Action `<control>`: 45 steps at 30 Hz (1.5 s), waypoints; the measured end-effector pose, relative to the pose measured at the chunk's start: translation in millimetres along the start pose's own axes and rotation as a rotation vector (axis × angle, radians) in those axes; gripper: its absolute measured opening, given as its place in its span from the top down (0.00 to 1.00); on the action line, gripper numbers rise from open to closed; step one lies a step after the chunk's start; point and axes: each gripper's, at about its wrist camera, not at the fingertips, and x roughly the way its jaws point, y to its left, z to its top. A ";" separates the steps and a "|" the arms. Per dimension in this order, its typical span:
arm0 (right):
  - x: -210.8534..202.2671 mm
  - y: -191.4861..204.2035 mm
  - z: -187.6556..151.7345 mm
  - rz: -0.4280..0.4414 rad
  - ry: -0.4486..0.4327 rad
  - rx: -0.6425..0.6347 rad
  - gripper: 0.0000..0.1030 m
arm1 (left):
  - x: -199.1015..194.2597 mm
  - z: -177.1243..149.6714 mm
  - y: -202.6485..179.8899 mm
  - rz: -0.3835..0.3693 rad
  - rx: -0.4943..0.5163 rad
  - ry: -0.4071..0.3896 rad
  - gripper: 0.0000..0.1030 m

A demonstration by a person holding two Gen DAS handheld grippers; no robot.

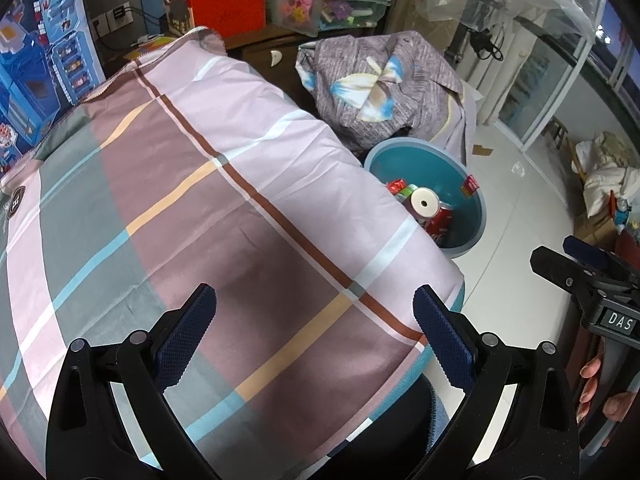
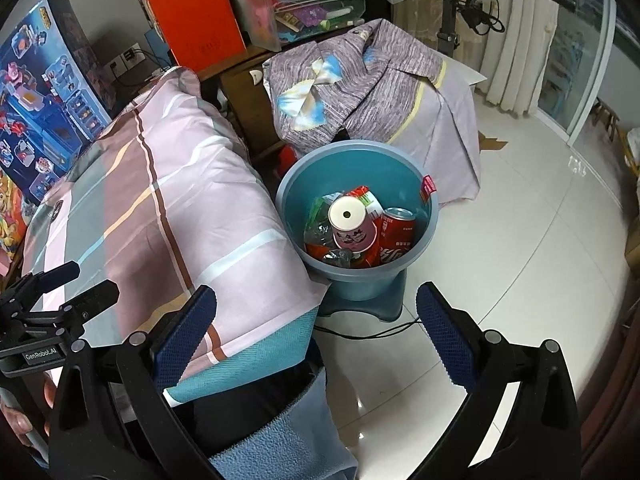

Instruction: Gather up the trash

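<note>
Plaid bedding [image 2: 168,200] crowds the trash-filled blue bin [image 2: 400,184].

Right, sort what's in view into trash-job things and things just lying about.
Job:
blue bin
red can in it
paper cup in it
wrappers in it
both open grippers, left gripper, right gripper

Lying about:
plaid bedding
purple cloth
toy box
orange box

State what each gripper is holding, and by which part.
Nothing is held: the left gripper and the right gripper are both open and empty.
</note>
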 end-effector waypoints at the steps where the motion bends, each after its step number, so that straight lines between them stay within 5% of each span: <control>1: 0.9 -0.4 0.1 0.001 0.001 0.001 0.07 | 0.1 -0.5 0.2 0.002 -0.001 -0.002 0.04; 45: 16.3 2.3 -2.0 -0.009 0.022 -0.007 0.07 | 9.5 -6.3 1.1 0.005 -0.001 -0.005 0.04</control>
